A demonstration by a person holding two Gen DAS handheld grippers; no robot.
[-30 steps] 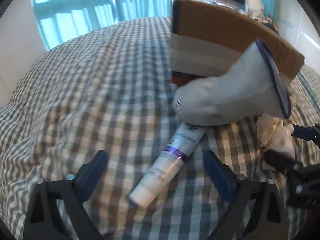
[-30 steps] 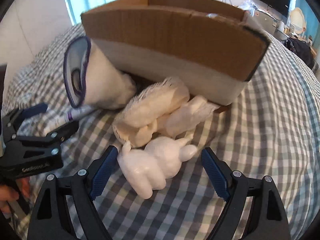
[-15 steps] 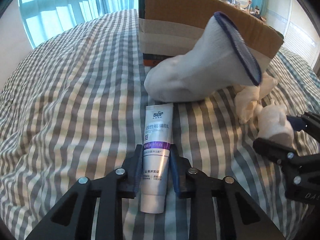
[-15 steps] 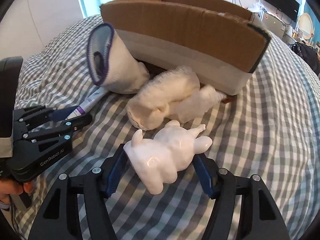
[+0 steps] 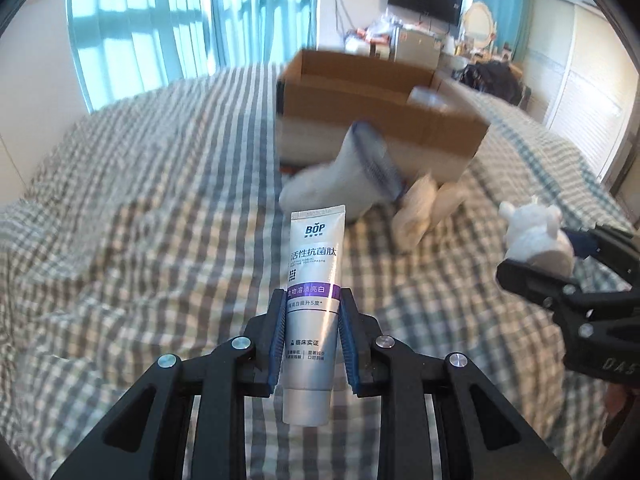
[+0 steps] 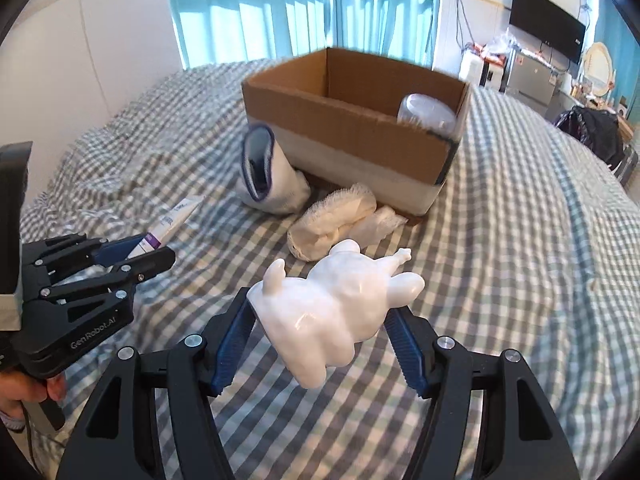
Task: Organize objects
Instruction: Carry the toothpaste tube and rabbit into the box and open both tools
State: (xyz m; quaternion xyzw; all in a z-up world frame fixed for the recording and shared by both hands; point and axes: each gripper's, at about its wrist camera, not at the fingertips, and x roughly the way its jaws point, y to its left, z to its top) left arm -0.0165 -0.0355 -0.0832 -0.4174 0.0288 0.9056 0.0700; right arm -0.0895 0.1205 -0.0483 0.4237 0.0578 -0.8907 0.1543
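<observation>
The toothpaste tube (image 5: 313, 312) is sitting between the blue pads (image 5: 277, 336) of the left gripper (image 5: 312, 338), which is clamped on its lower half. The tube is standing nearly upright in the left wrist view, cap end toward the camera and crimped end pointing away, and it is hanging clear above the checked bedspread (image 5: 140, 240). In the right wrist view the same tube (image 6: 176, 220) is projecting from the left gripper (image 6: 132, 254) at the left edge of the frame.

The white rabbit figurine (image 6: 340, 296) is sitting between the fingers of the right gripper (image 6: 320, 344), which is closed on its body. The figurine is lying tilted, ears toward the left and feet toward the right, and is being held above the bedspread (image 6: 520, 260). In the left wrist view the figurine (image 5: 534, 238) is showing at the right edge, inside the right gripper (image 5: 560, 260).

Beyond both grippers, a white sock with a dark blue cuff (image 6: 268, 176) is lying against the front wall of an open cardboard box (image 6: 352, 136). A cream cloth bundle (image 6: 340, 220) is lying just beside the sock, also close to the box. A clear plastic container (image 6: 426, 114) is standing inside the box at its right corner. The box is resting on the bed. Blue curtains (image 6: 280, 4) are hanging behind it.
</observation>
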